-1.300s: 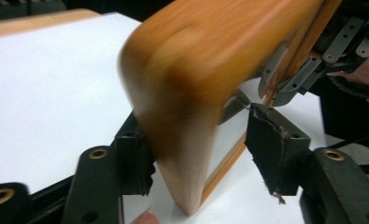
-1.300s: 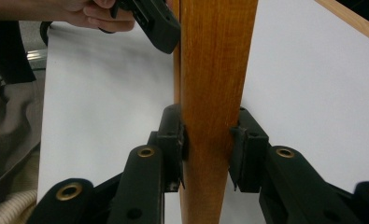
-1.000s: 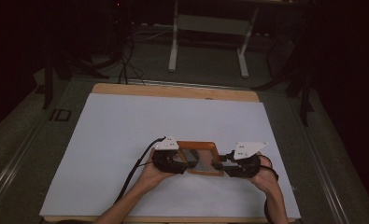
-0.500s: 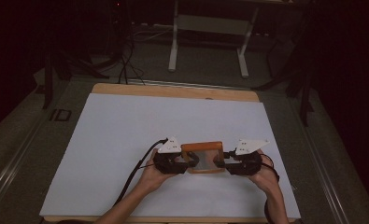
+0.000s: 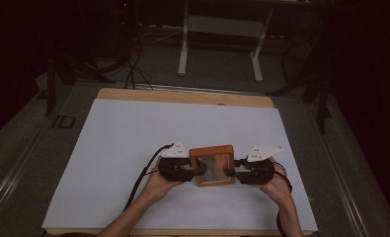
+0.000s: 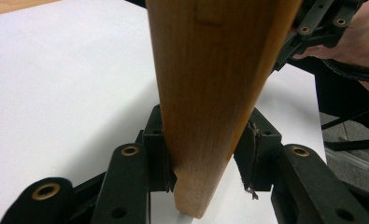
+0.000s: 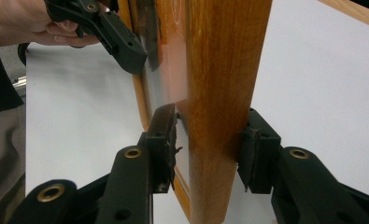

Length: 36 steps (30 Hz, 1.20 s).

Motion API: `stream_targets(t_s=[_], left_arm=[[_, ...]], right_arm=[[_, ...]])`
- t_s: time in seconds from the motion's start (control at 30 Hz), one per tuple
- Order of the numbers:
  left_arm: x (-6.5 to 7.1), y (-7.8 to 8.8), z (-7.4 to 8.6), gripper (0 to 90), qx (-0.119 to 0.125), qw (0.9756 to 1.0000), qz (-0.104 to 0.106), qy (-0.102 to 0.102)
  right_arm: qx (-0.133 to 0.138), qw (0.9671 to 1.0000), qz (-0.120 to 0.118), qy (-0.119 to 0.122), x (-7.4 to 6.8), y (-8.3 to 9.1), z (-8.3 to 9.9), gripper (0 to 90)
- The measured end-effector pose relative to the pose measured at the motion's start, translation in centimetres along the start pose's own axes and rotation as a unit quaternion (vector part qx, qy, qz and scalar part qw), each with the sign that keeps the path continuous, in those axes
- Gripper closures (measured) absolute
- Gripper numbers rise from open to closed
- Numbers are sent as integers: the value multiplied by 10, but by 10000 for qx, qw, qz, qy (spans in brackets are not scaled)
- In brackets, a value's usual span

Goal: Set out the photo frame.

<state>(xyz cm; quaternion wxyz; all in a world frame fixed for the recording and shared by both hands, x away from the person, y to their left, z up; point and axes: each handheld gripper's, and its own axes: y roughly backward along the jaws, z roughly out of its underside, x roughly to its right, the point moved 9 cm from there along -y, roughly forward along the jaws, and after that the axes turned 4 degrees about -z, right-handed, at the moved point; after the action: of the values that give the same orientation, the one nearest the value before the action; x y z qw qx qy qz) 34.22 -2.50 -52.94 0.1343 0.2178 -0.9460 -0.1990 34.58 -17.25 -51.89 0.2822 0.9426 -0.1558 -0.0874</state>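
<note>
The left gripper (image 5: 195, 169) has just been closing its fingers (image 6: 159, 154) and pinches the left edge of the wooden picture frame (image 5: 212, 165). The frame sits between both grippers, tilted up above the white worktop (image 5: 133, 133) near its front edge. The right gripper (image 5: 232, 172) pinches the frame's right edge with its fingers (image 7: 166, 140).

A white sheet (image 5: 133, 148) lay on a wooden table (image 5: 182, 96). Past the far edge, a white stand (image 5: 219, 44) stood on the dark floor (image 5: 158, 64). Black cables (image 5: 133, 64) lay on the floor at the far left.
</note>
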Motion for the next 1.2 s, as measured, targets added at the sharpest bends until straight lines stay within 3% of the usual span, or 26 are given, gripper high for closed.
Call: stream_targets(t_s=[0.4, 0.7, 1.2], left_arm=[[-10, 15, -4, 597, -71, 9999, -64, 57], [-19, 29, -6, 599, -99, 9999, -118, -9], [-33, 40, -6, 593, -123, 9997, -206, 67]], right_arm=[[96, 9998, 2, -158, -3, -13, -10, 610], [127, 9997, 81, -180, -5, -25, -18, 603], [165, 9990, 116, -400, -4, -43, -25, 593]])
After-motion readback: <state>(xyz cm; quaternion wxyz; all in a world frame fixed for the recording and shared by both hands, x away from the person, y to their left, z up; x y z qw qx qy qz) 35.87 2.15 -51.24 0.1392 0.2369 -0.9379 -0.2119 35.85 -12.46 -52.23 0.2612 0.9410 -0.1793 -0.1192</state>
